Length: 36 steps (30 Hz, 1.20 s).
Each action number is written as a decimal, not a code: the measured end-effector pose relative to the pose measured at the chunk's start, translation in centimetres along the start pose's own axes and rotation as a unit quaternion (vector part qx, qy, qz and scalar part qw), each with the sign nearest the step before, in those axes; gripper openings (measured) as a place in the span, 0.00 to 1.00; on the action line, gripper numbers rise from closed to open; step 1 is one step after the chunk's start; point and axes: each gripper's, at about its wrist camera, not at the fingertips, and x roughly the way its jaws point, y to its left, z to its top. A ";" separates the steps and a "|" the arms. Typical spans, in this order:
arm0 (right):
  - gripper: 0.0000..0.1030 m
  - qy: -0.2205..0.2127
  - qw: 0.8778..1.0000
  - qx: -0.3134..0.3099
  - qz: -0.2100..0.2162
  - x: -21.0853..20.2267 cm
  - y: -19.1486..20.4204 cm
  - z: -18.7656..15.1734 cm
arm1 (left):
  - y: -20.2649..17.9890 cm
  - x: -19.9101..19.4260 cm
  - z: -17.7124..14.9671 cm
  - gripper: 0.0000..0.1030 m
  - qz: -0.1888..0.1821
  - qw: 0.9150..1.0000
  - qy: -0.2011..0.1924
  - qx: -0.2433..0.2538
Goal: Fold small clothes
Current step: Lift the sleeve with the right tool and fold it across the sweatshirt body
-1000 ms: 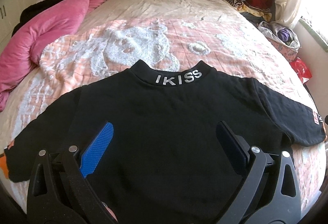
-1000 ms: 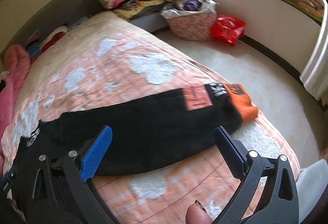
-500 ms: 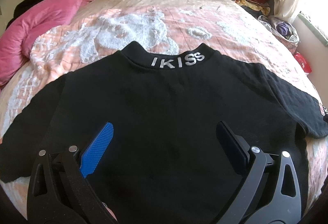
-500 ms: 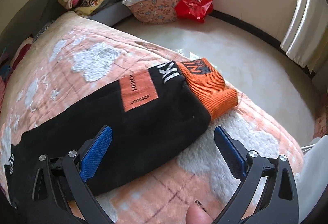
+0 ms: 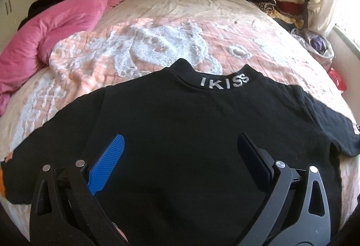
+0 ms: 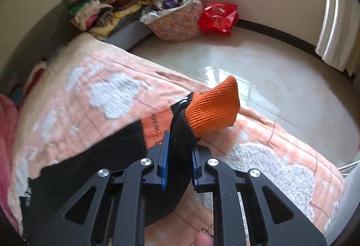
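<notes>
Item: black knit sweater with "IKISS" collar (image 5: 180, 133), spread flat on the peach quilted bedspread (image 5: 157, 48), directly beneath and ahead of your left gripper (image 5: 180, 156), whose jaws stand wide apart, holding nothing.

Right gripper (image 6: 178, 156): jaws clamped on the black sleeve just behind its orange ribbed cuff (image 6: 213, 106), which sticks up past the tips.

Risk: the grip sits near the sleeve's end; a quick pull may drag the body askew.

Room: bed edge and floor lie just beyond the cuff; open quilt left of the jaws.
</notes>
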 end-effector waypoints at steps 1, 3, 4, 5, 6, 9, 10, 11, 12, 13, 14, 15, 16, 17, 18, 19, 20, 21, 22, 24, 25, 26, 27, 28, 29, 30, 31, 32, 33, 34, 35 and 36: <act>0.14 -0.006 1.000 -0.001 0.012 -0.5 0.1 0.2 | 0.2 -0.1 0.0 0.91 -0.003 1.000 0.001 -0.004; 0.13 -0.020 0.999 -0.007 0.038 -1.9 0.5 0.5 | 0.8 -0.4 0.1 0.91 -0.008 1.000 -0.001 -0.011; 0.13 -0.025 0.998 -0.011 0.048 -2.5 0.8 0.6 | 1.0 -0.5 0.2 0.91 -0.011 1.000 -0.001 -0.015; 0.13 -0.030 0.998 -0.014 0.057 -3.0 1.3 0.7 | 1.5 -0.7 0.2 0.91 -0.020 0.999 0.001 -0.026; 0.13 -0.038 0.996 -0.023 0.073 -3.9 1.9 0.8 | 2.1 -0.9 0.3 0.91 -0.036 0.999 0.004 -0.041; 0.13 -0.051 0.992 -0.042 0.108 -6.0 3.6 1.1 | 3.8 -2.1 0.5 0.91 -0.081 0.993 0.000 -0.081; 0.13 -0.054 0.990 -0.048 0.119 -6.7 4.2 1.0 | 4.1 -2.4 0.6 0.91 -0.083 0.993 -0.007 -0.086; 0.13 -0.059 0.988 -0.057 0.133 -7.6 5.1 1.0 | 4.5 -2.8 0.7 0.91 -0.082 0.992 -0.011 -0.091; 0.13 -0.062 0.986 -0.063 0.141 -8.1 5.7 0.9 | 4.8 -2.9 0.7 0.91 -0.083 0.992 -0.010 -0.095; 0.13 -0.064 0.984 -0.071 0.150 -8.7 6.4 0.8 | 5.1 -3.0 0.8 0.91 -0.086 0.991 -0.008 -0.098; 0.13 -0.067 0.981 -0.082 0.162 -9.5 7.4 0.6 | 5.6 -3.1 0.8 0.91 -0.088 0.991 -0.008 -0.102; 0.13 -0.068 0.979 -0.089 0.169 -10.0 8.2 0.4 | 6.1 -3.0 0.9 0.91 -0.087 0.990 -0.009 -0.107; 0.13 -0.069 0.976 -0.099 0.179 -10.6 9.1 0.2 | 6.3 -3.0 0.9 0.91 -0.086 0.990 -0.010 -0.110; 0.13 -0.070 0.974 -0.106 0.186 -10.9 9.7 0.0 | 6.9 -2.8 0.8 0.91 -0.087 0.989 -0.009 -0.120; 0.13 -0.070 0.972 -0.115 0.195 -11.4 10.6 -0.4 | 7.3 -2.6 0.9 0.91 -0.090 0.988 -0.007 -0.127; 0.13 -0.067 0.969 -0.124 0.203 -11.8 11.5 -0.7 | 7.8 -2.6 0.8 0.91 -0.096 0.986 -0.007 -0.136; 0.12 -0.065 0.966 -0.133 0.211 -12.2 12.3 -1.0 | 8.3 -2.5 0.8 0.91 -0.104 0.984 -0.006 -0.145; 0.12 -0.064 0.963 -0.145 0.219 -12.6 13.3 -1.6 | 8.6 -2.5 0.8 0.91 -0.109 0.983 -0.007 -0.151; 0.12 -0.062 0.960 -0.153 0.225 -12.9 14.0 -1.9 | 8.8 -2.6 0.8 0.91 -0.114 0.981 -0.008 -0.155; 0.12 -0.058 0.954 -0.170 0.238 -13.5 15.7 -2.7 | 9.2 -2.7 0.8 0.91 -0.124 0.979 -0.011 -0.161; 0.12 -0.055 0.951 -0.179 0.245 -13.7 16.5 -3.2 | 9.4 -2.8 0.8 0.91 -0.135 0.977 -0.011 -0.165; 0.12 -0.054 0.949 -0.185 0.248 -13.9 17.5 -3.7 | 9.5 -2.7 0.8 0.91 -0.143 0.975 -0.009 -0.168; 0.12 -0.049 0.946 -0.193 0.255 -14.1 18.4 -4.3 | 9.6 -2.7 0.8 0.91 -0.148 0.974 -0.008 -0.171; 0.12 -0.046 0.944 -0.199 0.258 -14.1 19.1 -4.7 | 9.6 -2.6 0.8 0.91 -0.151 0.973 -0.007 -0.173; 0.12 -0.042 0.942 -0.206 0.262 -14.2 19.7 -5.0 | 9.7 -2.6 0.8 0.91 -0.153 0.973 -0.007 -0.173; 0.12 -0.039 0.938 -0.215 0.267 -14.3 20.6 -5.7 | 9.8 -2.6 0.8 0.91 -0.158 0.972 -0.005 -0.175; 0.12 -0.036 0.936 -0.221 0.271 -14.3 21.2 -6.1 | 9.8 -2.5 0.8 0.91 -0.163 0.971 -0.004 -0.176; 0.12 -0.033 0.934 -0.226 0.274 -14.4 21.8 -6.6 | 9.9 -2.4 0.8 0.91 -0.174 0.968 -0.001 -0.180; 0.12 -0.029 0.931 -0.234 0.280 -14.5 22.6 -7.3 | 10.1 -2.3 0.7 0.91 -0.190 0.964 0.002 -0.188; 0.12 -0.027 0.929 -0.238 0.282 -14.5 23.1 -7.6 | 10.3 -2.2 0.7 0.91 -0.202 0.960 0.004 -0.193; 0.12 -0.025 0.927 -0.242 0.285 -14.5 23.6 -8.0 | 10.5 -2.1 0.6 0.91 -0.209 0.958 0.006 -0.198; 0.12 -0.022 0.925 -0.247 0.288 -14.5 24.3 -8.6 | 10.6 -2.1 0.5 0.91 -0.215 0.956 0.007 -0.201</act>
